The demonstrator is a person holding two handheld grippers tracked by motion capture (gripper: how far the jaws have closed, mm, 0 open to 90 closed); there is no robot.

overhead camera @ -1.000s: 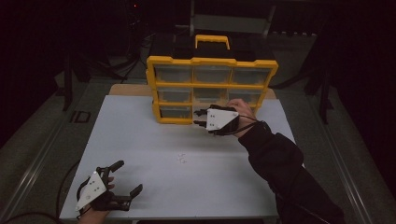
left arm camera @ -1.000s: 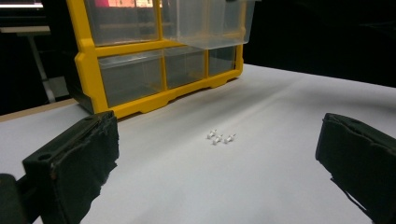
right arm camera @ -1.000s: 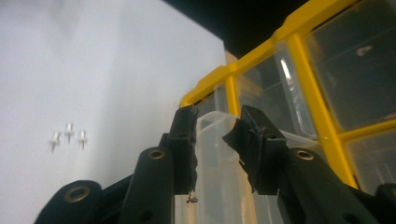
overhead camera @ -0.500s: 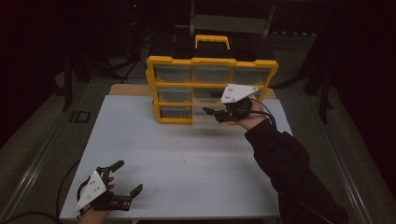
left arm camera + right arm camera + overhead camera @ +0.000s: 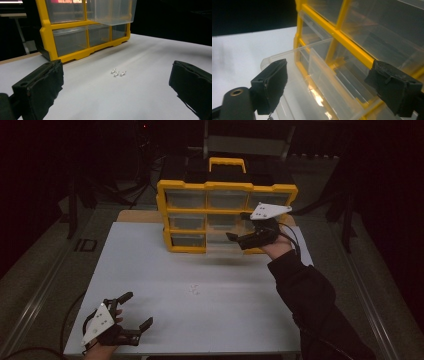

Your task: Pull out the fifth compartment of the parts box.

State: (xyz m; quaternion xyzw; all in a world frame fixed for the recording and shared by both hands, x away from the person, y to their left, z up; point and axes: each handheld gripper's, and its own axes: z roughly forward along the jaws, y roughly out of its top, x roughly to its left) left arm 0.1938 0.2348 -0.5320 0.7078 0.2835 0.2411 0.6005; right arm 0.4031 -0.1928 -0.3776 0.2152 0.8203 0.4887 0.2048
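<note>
A yellow organizer [image 5: 227, 187] with clear drawers stands at the back of the white table [image 5: 150, 270]. One clear drawer [image 5: 220, 245] sticks out of its front. My right gripper [image 5: 235, 225] hovers at that drawer's right end. Its jaws have just been opening and now stand wide. In the right gripper view the drawer [image 5: 312, 82] lies below and between the jaws of the right gripper [image 5: 333, 85], and no pad presses on it. Several small white screws [image 5: 194, 290] lie mid-table. My left gripper [image 5: 136, 309] rests open near the front left edge, facing the screws [image 5: 118, 73].
The organizer has a yellow handle [image 5: 227, 162] on top. In the left gripper view its frame [image 5: 75, 53] rises behind the screws, with the pulled-out drawer [image 5: 112, 12] overhanging. Dark floor and stands surround the table.
My right gripper drew back to the right and slightly up from the organizer's front, and its jaws went from nearly shut to wide open. The left gripper stayed put.
</note>
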